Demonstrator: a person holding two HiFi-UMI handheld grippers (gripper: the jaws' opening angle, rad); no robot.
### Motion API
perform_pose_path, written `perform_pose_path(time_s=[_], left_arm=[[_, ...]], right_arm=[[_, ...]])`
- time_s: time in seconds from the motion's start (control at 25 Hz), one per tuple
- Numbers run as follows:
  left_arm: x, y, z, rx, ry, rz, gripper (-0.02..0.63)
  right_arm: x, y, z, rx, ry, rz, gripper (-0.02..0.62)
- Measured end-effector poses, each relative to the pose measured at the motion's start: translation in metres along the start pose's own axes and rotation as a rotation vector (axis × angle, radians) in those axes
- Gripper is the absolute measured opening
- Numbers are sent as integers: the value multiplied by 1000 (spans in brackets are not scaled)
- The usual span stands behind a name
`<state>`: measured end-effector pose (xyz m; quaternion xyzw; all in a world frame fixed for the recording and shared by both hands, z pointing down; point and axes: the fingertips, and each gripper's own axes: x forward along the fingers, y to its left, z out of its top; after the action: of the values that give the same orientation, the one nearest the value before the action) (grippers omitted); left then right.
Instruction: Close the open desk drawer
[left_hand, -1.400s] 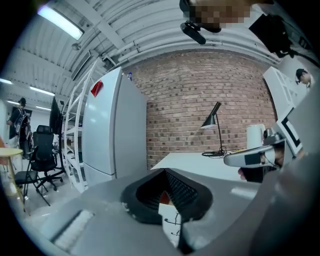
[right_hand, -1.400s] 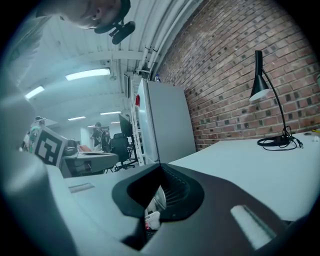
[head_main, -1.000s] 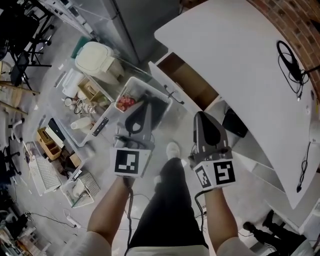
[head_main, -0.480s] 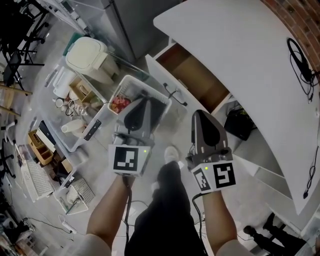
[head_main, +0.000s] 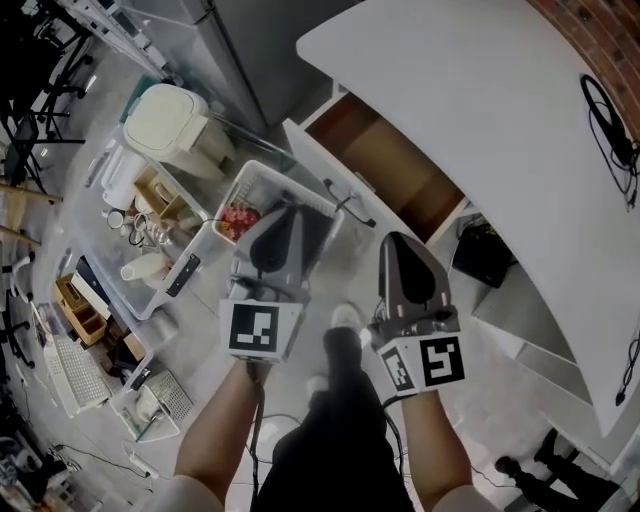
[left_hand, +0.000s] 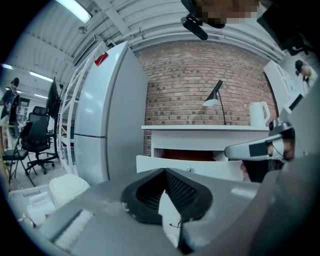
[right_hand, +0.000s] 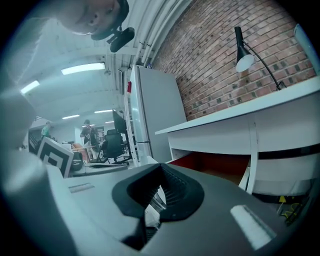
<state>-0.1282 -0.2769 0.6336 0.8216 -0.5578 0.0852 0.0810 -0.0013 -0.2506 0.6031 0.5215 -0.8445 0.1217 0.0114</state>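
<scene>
Drawer (head_main: 385, 170): one, pulled open under the white desk (head_main: 480, 110), ahead of your two grippers; left gripper (head_main: 284, 212): jaws together, holding nothing; right gripper (head_main: 398, 245): jaws together, holding nothing.

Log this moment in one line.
drawer: open | left hand-held gripper: shut, empty | right hand-held gripper: shut, empty | contact: none
</scene>
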Motion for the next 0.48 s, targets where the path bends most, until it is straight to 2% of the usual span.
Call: perform_pose_path(time_s=[0.28, 0.48], left_arm=[[28, 1, -21, 0, 34, -15, 18], [49, -2, -34, -10, 54, -25, 18]], right_arm=[[10, -7, -16, 26, 9, -2, 6], [13, -5, -23, -1, 15, 6, 6]])
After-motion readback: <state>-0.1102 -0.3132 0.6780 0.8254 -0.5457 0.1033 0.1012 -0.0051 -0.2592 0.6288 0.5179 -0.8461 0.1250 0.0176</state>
